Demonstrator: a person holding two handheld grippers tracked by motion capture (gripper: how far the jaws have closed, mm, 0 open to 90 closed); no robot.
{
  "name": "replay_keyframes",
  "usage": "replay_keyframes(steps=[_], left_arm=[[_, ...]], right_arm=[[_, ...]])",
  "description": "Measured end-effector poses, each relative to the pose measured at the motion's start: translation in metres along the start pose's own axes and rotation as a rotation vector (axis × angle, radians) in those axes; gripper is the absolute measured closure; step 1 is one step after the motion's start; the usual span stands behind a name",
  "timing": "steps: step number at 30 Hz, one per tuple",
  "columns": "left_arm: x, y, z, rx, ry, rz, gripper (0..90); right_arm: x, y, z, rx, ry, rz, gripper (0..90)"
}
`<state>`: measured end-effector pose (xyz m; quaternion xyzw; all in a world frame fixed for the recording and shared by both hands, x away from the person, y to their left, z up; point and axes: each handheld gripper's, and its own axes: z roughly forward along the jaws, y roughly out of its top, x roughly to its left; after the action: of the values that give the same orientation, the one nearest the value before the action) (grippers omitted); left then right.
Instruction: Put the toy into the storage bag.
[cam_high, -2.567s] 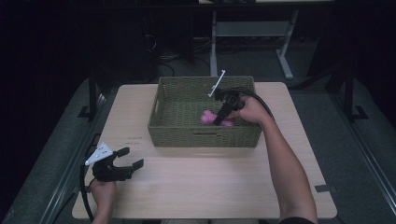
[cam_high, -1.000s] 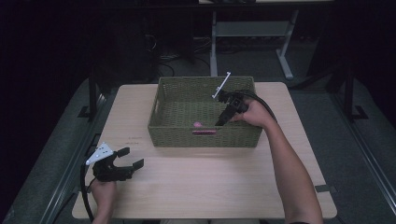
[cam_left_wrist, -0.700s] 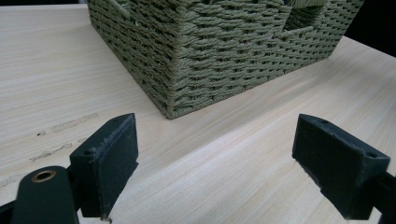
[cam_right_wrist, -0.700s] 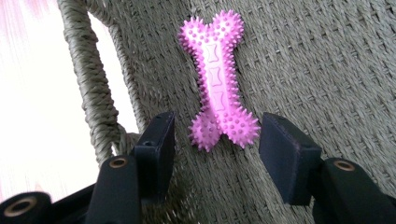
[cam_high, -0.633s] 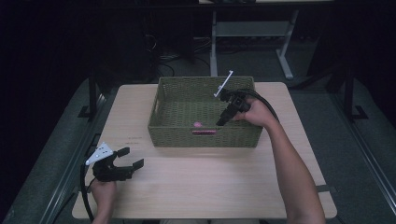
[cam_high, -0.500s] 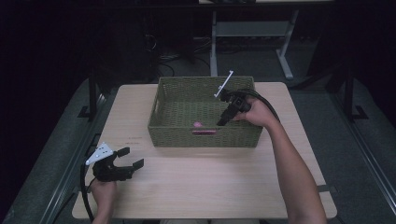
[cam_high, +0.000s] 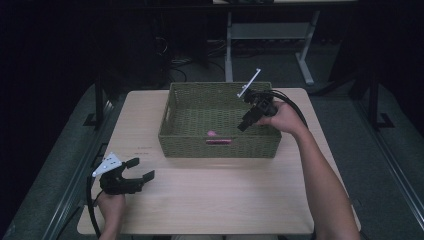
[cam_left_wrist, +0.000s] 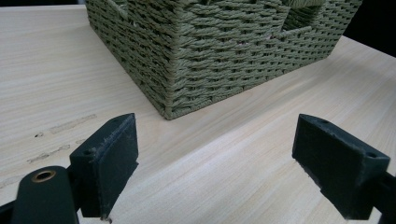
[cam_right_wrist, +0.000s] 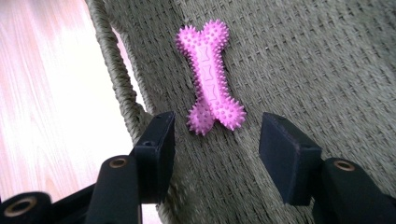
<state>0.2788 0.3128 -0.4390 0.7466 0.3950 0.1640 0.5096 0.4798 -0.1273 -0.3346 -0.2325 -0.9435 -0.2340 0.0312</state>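
In the high view, the spiky pink bone-shaped rubber toy (cam_high: 211, 133) shows as a small pink spot behind the near wall of the green woven basket (cam_high: 218, 147), too small to tell its shape. The person's right arm is cut by the bottom edge. In the left gripper view, the basket (cam_left_wrist: 219, 51) is cut by the top edge, so its inside is hidden. In the right gripper view, the lower weave near the right tool (cam_right_wrist: 215, 149) is blurred.
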Motion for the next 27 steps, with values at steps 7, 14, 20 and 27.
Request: replay_keyframes(steps=[7,14,20,27], left_arm=[[0.0,0.0,0.0,0.0,0.001,0.0,13.8],[0.0,0.0,0.0,0.0,0.001,0.002,13.9],[0.0,0.0,0.0,-0.001,0.001,0.002,13.9],[-0.001,0.0,0.001,0.004,0.002,0.005,13.9]], right_arm=[[0.003,-0.004,-0.01,-0.019,-0.006,0.004,43.7],[0.01,-0.006,-0.019,-0.033,-0.019,0.006,36.2],[0.015,-0.01,-0.025,-0.05,-0.026,0.005,32.4],[0.021,-0.018,-0.036,-0.077,-0.039,0.022,28.1]])
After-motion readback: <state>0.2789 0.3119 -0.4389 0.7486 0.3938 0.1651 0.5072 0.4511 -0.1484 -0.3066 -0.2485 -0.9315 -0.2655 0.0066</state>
